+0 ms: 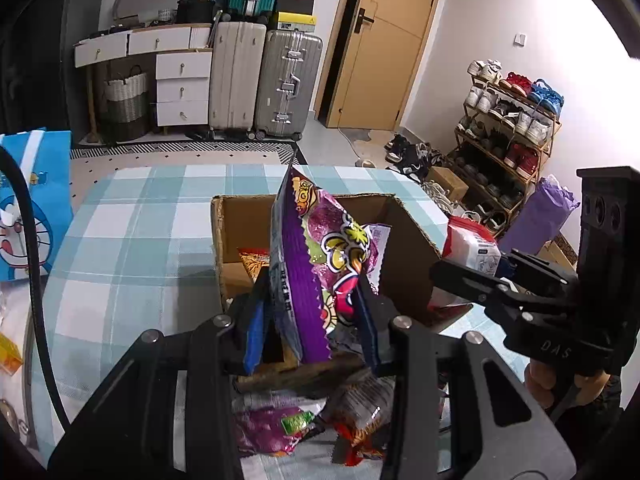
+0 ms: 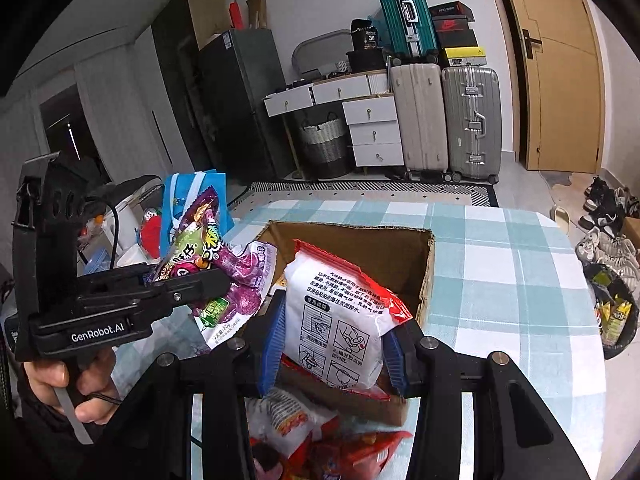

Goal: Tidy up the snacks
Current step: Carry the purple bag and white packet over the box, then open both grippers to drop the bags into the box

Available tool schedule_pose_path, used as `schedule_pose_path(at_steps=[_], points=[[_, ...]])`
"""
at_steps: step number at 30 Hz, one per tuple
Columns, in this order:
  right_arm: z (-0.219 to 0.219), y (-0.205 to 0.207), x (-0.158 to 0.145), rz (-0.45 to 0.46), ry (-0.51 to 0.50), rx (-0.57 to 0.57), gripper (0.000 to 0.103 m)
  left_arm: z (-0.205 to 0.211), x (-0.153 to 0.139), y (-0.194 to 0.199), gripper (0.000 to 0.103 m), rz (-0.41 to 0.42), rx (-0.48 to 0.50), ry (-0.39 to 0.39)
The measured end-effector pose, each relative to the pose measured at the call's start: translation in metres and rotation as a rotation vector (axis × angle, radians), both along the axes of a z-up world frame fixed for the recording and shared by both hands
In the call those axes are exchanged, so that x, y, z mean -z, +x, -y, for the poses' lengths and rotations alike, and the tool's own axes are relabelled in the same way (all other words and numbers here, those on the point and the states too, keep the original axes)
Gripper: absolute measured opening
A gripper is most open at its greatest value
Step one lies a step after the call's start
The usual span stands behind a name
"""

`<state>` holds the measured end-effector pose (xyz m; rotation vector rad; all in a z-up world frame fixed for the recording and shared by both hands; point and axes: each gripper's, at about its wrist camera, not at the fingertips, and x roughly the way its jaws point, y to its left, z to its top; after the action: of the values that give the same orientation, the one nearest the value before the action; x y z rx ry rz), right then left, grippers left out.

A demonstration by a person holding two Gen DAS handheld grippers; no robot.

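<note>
Nearest to me, loose snack packets (image 1: 280, 428) are lying in a heap at the near edge of the table (image 1: 120, 240), below both sets of fingers, so plenty is waiting to be sorted. My left gripper (image 1: 308, 320) is pinching a purple candy bag (image 1: 320, 256) upright, its fingers pressed against both faces of it, right over the near wall of the cardboard box (image 1: 408, 232). My right gripper (image 2: 334, 344) is clamping a white and red packet (image 2: 340, 312) the same way, above the near edge of that box. I am judging the job as early to midway: an orange packet (image 1: 252, 260) is already resting in the box's near left corner, two bags are on their way in, the heap remains.

The box floor is mostly hidden behind the bags I am holding, so I cannot count what is inside. The heap is cut off by the gripper bodies and blurred; probably four or five packets, though I cannot be sure.
</note>
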<state>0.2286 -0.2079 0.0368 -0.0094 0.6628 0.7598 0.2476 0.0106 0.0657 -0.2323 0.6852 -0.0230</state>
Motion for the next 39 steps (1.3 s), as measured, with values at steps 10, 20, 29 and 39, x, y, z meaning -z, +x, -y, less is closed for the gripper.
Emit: schedule_pose_path(at_steps=[10,20,29,39], points=[[-0.02,0.019,0.018,-0.03,-0.039,-0.018,0.044,-0.004,0.017,0.032,0.035,-0.031,-0.008,0.023],[-0.033,0.041,0.027,-0.03,-0.081,0.003,0.044,-0.011,0.032,0.056,0.035,-0.06,-0.019,0.034],[-0.042,0.051,0.031,0.001,-0.144,0.02,0.044,-0.014,0.045,0.075,0.035,-0.087,-0.038,0.048],[-0.026,0.043,0.025,0.032,-0.109,0.022,0.058,-0.005,0.039,0.054,0.077,-0.078,-0.009,0.063]])
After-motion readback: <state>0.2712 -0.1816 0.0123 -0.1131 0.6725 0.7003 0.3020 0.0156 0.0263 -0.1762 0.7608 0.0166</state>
